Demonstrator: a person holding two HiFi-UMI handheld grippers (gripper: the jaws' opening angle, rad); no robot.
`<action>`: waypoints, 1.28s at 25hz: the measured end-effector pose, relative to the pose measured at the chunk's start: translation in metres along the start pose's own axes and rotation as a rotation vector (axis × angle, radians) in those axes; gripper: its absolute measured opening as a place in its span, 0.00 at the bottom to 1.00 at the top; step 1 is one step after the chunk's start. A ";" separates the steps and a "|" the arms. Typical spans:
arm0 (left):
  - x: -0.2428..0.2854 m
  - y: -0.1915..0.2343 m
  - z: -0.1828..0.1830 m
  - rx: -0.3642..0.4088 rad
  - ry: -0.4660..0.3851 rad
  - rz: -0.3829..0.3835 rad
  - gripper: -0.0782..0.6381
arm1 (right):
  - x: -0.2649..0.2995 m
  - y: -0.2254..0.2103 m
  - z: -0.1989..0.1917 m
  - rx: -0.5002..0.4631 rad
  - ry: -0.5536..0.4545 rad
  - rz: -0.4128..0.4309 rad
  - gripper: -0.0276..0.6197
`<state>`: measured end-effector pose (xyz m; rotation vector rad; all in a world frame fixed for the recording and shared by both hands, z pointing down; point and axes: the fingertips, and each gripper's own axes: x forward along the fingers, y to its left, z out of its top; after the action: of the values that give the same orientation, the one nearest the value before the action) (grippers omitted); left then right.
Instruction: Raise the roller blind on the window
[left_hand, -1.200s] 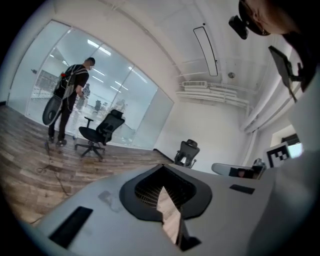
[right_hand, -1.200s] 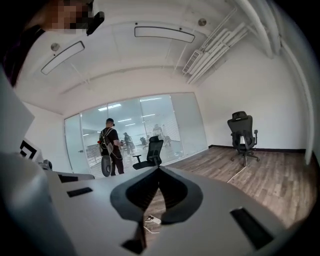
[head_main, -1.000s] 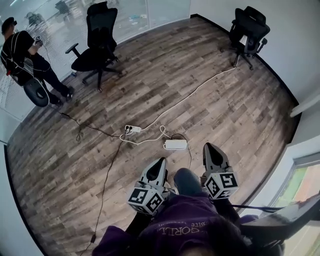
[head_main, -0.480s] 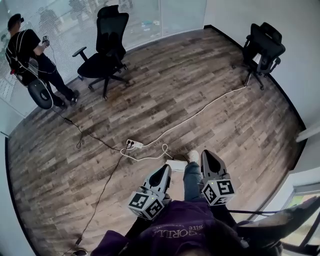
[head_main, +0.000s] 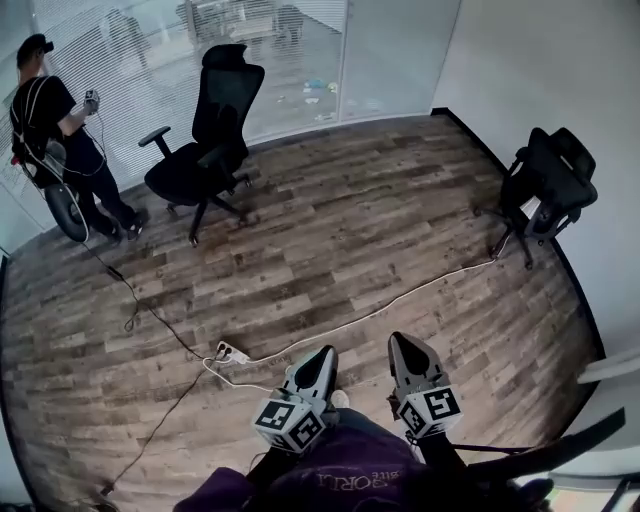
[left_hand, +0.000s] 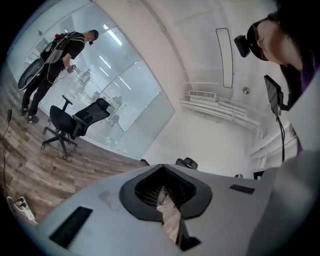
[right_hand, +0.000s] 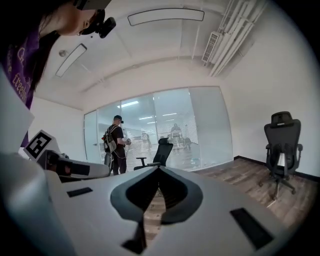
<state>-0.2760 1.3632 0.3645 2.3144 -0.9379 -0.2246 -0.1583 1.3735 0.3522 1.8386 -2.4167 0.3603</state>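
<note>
Floor cable (head_main: 400, 300), pwr strip (head_main: 232, 352), person (head_main: 60, 150)

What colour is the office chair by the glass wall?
The chair is black, best in head view.

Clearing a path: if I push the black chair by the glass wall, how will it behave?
Probably rolls easily: the office chair stands on a star base on smooth wood floor. Pushed high on its tall back, it may swivel.

I see an office: a glass partition (head_main: 300, 70), black swivel chairs (head_main: 205, 130), a plank floor (head_main: 380, 230) and a power strip (head_main: 232, 353).
</note>
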 end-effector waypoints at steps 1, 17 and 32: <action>0.014 0.004 0.003 -0.004 0.004 0.017 0.11 | 0.013 -0.011 0.004 0.008 -0.003 0.011 0.04; 0.332 0.182 0.111 0.089 0.079 0.182 0.11 | 0.347 -0.146 0.055 0.108 0.001 0.220 0.04; 0.618 0.378 0.245 0.063 0.044 0.338 0.11 | 0.683 -0.319 0.120 0.128 0.026 0.211 0.04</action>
<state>-0.1298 0.6170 0.4445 2.1635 -1.3093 -0.0029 -0.0309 0.6241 0.4210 1.6146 -2.6330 0.5631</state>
